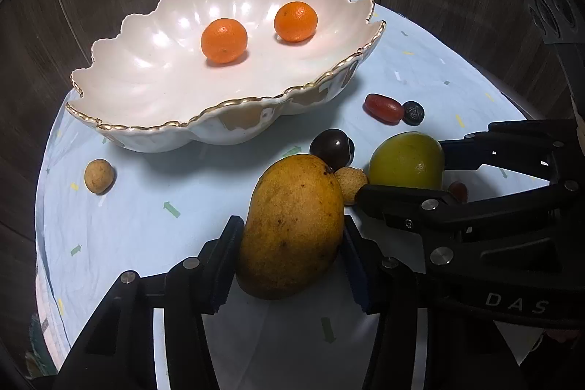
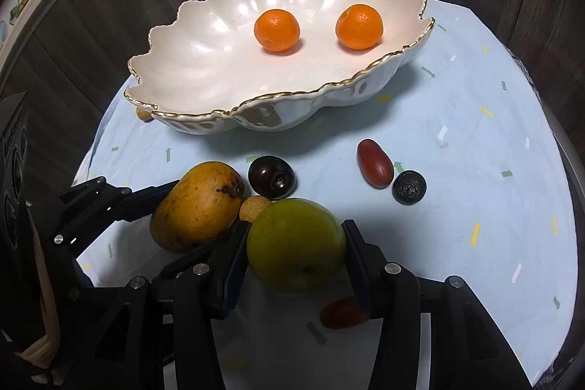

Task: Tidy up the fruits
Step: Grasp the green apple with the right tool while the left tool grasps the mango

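A white shell-shaped bowl point(image 1: 139, 90) with a gold rim stands at the back of the round table and holds two oranges point(image 1: 223, 40) point(image 1: 295, 21). My left gripper point(image 1: 292, 236) is shut on a yellow mango point(image 1: 292, 225) that rests on the cloth. My right gripper point(image 2: 295, 243) is shut on a green round fruit point(image 2: 295, 243), just right of the mango point(image 2: 197, 205). The right gripper also shows in the left wrist view point(image 1: 413, 167) around the green fruit point(image 1: 406, 159). The bowl point(image 2: 190, 90) and oranges point(image 2: 276, 30) point(image 2: 359, 26) also show in the right wrist view.
Loose on the light blue cloth point(image 1: 146, 207): a dark plum point(image 2: 271, 176), a tan longan point(image 2: 253, 207) between mango and green fruit, a red date point(image 2: 375, 162), a dark wrinkled ball point(image 2: 409, 187), another red date point(image 2: 343, 313) under my right finger, a tan longan point(image 1: 98, 176) at left.
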### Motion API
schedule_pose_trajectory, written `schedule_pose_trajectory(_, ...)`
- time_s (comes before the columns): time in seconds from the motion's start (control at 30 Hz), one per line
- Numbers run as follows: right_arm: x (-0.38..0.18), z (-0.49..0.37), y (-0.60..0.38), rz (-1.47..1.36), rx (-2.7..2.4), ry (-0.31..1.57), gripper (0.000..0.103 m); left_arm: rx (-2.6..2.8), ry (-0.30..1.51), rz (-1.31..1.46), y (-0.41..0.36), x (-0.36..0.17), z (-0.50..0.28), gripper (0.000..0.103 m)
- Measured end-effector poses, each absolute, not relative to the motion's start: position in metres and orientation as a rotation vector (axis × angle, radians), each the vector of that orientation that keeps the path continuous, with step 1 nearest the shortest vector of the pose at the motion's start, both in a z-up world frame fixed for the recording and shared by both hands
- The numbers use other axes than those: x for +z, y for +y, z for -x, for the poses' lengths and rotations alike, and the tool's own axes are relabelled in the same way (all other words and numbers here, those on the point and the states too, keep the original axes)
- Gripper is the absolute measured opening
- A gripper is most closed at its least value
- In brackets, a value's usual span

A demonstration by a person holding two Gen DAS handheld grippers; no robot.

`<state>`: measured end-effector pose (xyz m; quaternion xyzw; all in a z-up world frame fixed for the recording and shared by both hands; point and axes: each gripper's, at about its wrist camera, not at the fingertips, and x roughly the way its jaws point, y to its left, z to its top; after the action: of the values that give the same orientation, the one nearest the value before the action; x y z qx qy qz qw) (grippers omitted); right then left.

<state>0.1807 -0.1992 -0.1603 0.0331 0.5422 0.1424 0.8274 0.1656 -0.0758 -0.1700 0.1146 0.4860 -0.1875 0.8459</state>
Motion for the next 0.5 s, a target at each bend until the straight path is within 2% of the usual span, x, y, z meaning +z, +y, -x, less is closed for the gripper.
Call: schedule_pose_trajectory(0.5, -0.144, -0.171, -0.2, -0.061, 0.285, 1.118, 0.05, -0.371, 1.006, -0.24, -0.072, -0.154, -0.151, 0.048)
